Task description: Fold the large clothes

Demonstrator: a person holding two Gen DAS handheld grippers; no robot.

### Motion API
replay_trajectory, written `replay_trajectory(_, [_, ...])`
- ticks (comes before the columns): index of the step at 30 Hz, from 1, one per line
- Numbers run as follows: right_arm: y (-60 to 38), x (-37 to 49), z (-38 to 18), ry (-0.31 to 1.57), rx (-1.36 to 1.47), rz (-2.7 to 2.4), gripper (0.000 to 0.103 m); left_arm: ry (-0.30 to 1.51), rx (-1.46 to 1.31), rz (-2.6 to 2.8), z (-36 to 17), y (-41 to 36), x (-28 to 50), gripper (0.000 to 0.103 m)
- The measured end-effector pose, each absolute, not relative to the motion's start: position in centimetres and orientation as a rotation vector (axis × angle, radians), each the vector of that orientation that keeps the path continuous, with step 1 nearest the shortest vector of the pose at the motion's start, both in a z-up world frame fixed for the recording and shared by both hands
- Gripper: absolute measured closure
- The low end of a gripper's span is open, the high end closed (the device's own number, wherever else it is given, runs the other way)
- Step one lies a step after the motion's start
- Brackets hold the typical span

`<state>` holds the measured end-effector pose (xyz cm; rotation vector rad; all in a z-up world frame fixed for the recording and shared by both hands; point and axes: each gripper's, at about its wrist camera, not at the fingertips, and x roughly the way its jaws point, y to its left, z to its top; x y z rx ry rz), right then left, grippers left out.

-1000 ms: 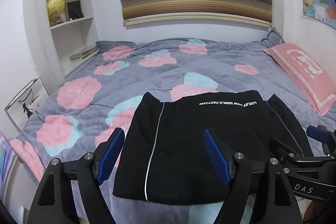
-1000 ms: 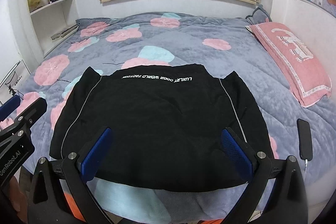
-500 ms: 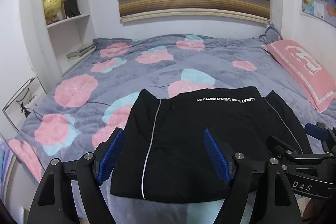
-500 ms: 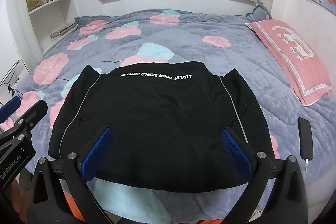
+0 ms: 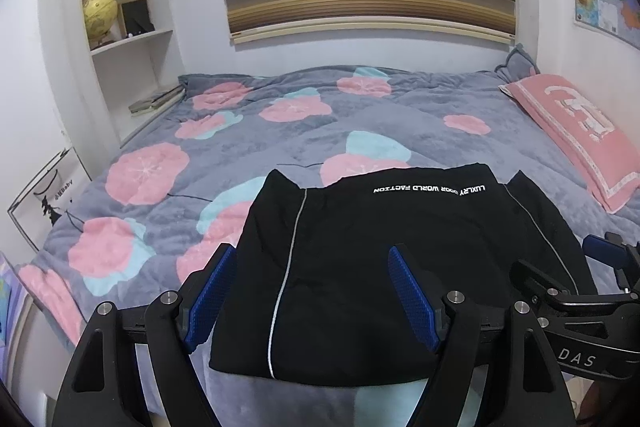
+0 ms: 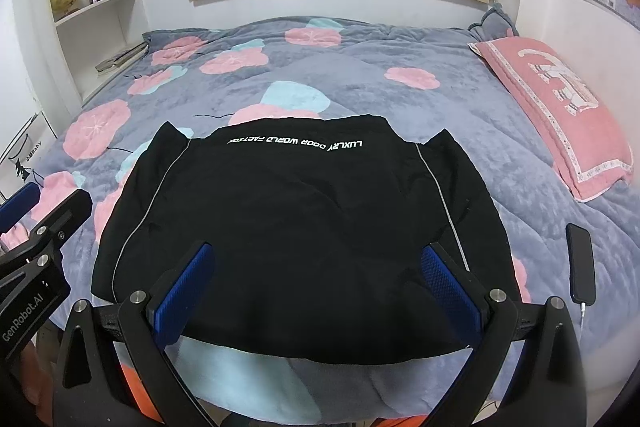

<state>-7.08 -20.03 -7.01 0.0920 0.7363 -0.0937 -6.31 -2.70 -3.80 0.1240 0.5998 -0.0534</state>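
A black garment (image 5: 400,259) with white piping and white lettering lies folded flat on the near part of the bed; it also shows in the right wrist view (image 6: 304,227). My left gripper (image 5: 312,295) is open and empty, above the garment's near left edge. My right gripper (image 6: 316,287) is open and empty, above the garment's near edge at the middle. Each gripper shows at the side of the other's view: the right one (image 5: 580,287) and the left one (image 6: 36,239).
The bed has a grey quilt (image 5: 240,147) with pink and blue flowers. A pink pillow (image 6: 560,115) lies at the right. A black phone (image 6: 581,263) with a cable lies near the bed's right edge. White shelves (image 5: 124,27) stand at the left wall.
Both grippers have drawn back and risen slightly from the garment, so it sits a little farther off in both views. The garment has not moved. Both jaws stay open.
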Motion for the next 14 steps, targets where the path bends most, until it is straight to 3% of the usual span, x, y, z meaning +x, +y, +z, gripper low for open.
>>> replay_trajectory(14, [-20.4,-7.2,-7.3,0.746,0.061,-0.087,0.0,0.612,0.054,-0.077,-4.1,-1.2,-5.8,0.024])
